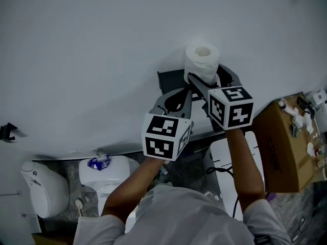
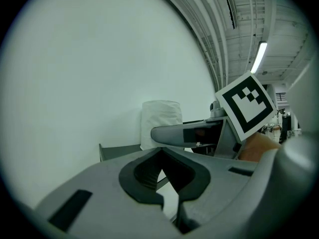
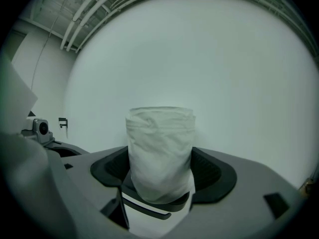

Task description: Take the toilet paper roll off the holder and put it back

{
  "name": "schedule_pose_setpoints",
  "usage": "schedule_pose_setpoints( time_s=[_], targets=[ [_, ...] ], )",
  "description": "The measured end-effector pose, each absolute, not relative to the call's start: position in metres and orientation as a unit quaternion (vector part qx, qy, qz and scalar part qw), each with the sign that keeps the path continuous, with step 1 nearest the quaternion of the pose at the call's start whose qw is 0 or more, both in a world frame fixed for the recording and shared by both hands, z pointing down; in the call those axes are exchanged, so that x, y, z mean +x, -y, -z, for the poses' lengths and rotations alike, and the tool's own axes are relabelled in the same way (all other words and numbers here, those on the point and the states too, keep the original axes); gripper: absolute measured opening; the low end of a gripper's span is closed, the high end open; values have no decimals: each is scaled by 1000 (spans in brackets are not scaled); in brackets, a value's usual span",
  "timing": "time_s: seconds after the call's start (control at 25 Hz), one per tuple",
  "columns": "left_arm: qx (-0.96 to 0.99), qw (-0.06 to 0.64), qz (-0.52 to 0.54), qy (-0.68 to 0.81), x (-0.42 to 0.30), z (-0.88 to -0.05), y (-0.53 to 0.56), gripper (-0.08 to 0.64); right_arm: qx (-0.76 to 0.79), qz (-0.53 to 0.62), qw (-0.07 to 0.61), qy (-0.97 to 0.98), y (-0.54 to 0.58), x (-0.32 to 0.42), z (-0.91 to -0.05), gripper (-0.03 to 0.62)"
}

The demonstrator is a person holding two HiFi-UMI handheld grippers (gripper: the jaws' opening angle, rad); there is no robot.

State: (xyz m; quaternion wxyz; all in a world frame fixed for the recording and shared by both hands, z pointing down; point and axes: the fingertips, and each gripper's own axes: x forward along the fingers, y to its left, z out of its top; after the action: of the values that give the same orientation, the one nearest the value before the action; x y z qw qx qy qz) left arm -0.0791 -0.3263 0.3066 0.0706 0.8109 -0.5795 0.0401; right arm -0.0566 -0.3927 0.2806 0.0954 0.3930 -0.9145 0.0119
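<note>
Against the far white wall, the right gripper (image 3: 160, 171) clamps the upright toilet paper roll (image 3: 159, 148) by the dark holder (image 1: 171, 79); the left gripper (image 2: 160, 156), just left, is closed, empty.

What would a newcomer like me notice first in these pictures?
Probably the white toilet paper roll, clamped between the right tongs in front of the pale wall. Next come the black-and-white patterned cubes riding on the tongs, centre of the head view, with a toilet at lower left.
</note>
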Motion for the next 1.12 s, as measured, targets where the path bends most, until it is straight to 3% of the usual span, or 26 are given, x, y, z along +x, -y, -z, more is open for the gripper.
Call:
schedule_pose_setpoints(
  time_s=[1.12],
  targets=[
    [809, 79, -41, 581, -73, -311, 316, 3, 401, -38, 75, 912, 382, -42, -291, 373]
  ],
)
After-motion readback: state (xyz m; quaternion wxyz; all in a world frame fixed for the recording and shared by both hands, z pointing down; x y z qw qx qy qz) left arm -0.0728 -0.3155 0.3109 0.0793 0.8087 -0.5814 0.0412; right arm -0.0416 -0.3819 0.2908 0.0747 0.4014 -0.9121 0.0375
